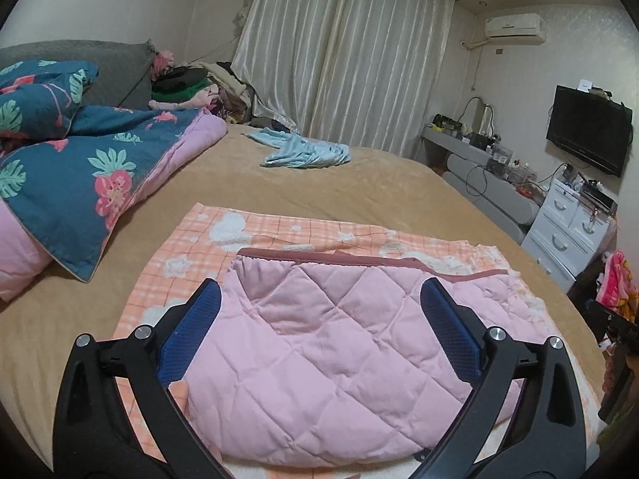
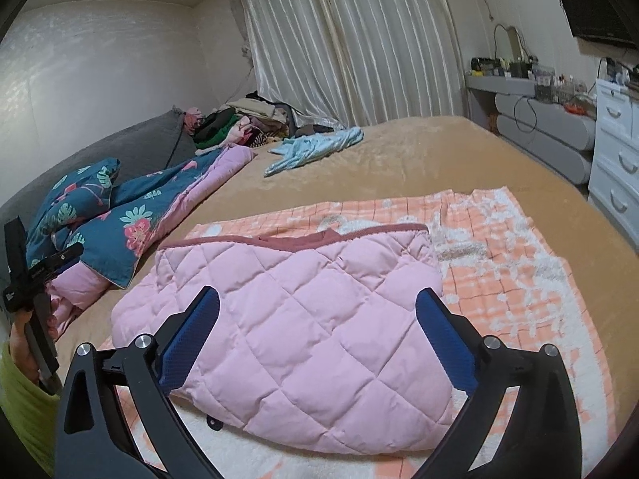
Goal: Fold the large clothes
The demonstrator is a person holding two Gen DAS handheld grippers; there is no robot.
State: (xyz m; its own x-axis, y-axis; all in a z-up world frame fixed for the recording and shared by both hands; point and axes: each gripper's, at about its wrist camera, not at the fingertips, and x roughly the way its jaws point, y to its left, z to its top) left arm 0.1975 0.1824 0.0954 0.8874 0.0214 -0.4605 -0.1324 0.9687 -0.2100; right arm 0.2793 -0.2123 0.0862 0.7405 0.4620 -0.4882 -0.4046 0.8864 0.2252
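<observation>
My left gripper (image 1: pixel 321 343) and right gripper (image 2: pixel 317 343) hung wide, empty, over the folded jacket (image 1: pixel 331 359) (soft, puffy, light), best pinched at its edges.

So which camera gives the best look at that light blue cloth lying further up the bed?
The left wrist view: the light blue cloth lies near the middle, its folds distinct. In the right wrist view it is also fully visible, but stretched out and at a flatter angle.
</observation>
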